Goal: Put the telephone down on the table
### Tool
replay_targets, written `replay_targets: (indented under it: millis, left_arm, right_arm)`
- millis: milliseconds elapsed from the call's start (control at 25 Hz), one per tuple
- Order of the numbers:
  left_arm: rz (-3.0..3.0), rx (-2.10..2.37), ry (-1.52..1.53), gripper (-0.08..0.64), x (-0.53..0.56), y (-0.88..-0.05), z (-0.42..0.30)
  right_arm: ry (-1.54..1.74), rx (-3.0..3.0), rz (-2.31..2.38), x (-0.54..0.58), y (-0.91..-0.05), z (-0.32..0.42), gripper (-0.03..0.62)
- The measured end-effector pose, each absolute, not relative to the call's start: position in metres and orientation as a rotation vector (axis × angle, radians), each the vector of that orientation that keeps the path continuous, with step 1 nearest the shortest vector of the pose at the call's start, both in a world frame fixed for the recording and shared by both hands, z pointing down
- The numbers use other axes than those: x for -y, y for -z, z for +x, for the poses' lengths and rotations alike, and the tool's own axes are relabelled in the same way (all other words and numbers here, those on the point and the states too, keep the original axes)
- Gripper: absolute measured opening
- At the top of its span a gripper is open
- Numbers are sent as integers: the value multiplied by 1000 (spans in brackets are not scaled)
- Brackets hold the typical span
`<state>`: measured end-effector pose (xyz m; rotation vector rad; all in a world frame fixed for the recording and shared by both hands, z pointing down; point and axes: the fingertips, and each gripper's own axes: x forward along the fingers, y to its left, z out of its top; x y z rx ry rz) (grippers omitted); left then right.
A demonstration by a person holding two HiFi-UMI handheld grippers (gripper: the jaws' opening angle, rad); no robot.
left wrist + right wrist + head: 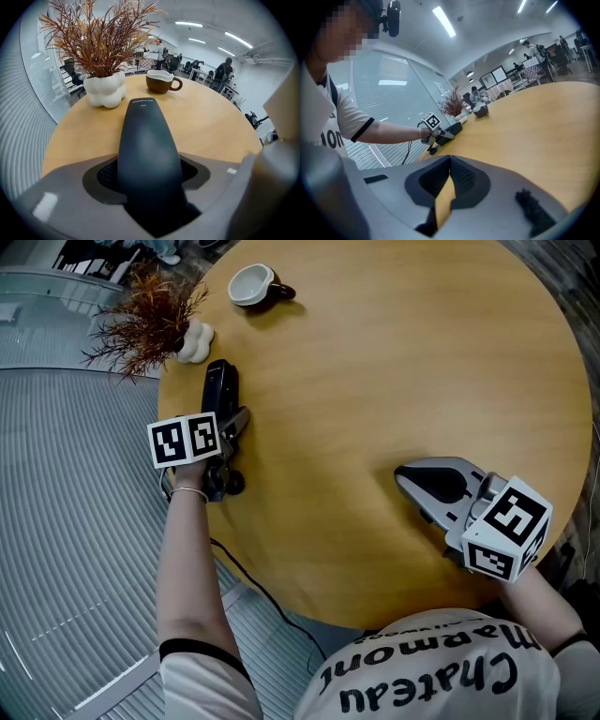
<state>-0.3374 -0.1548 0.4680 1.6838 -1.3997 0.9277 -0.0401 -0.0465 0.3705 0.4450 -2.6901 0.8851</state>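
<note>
— Telephone (218, 390) status?
— Dark handset, in the left gripper (232, 423). Jaws partway apart, clamped across its near end. It's by the left edge of the table (394, 362), tip pointing at the white plant pot (195, 341).
— Right gripper (405, 476)?
— Resting on the table, well apart from the phone. Jaw tips together, nothing in them.
— Step?
— Set-down, looks nearly done. I'd lower the held end flat and open only once the whole length rests on the wood. Place it inboard of the edge, short of the pot and the cup (253, 284).
— View differences?
— Head view gives the layout, but not whether the handset touches the table. Left gripper view shows the grip itself. Right gripper view is side-on: handset low along the tabletop, far end seemingly down, too small to be sure. It also shows a cable (408, 150) hanging under the left hand.
</note>
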Motion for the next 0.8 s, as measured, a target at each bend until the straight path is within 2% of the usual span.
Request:
replay_targets:
  millis: [520,680,800]
  left_arm:
    - [1658,1451,-887,325,154,-469,-341]
    - [1628,1502,-865,405,152,-469,-350]
    - [1616,1522,-855,428,151,-468,-353]
  right_arm:
    - [-884,2689,441,44,-374,-40,14]
    - [-881,2683,443,41,-371,-37,14]
    - [-877,2679,445,40,-370,-35,14]
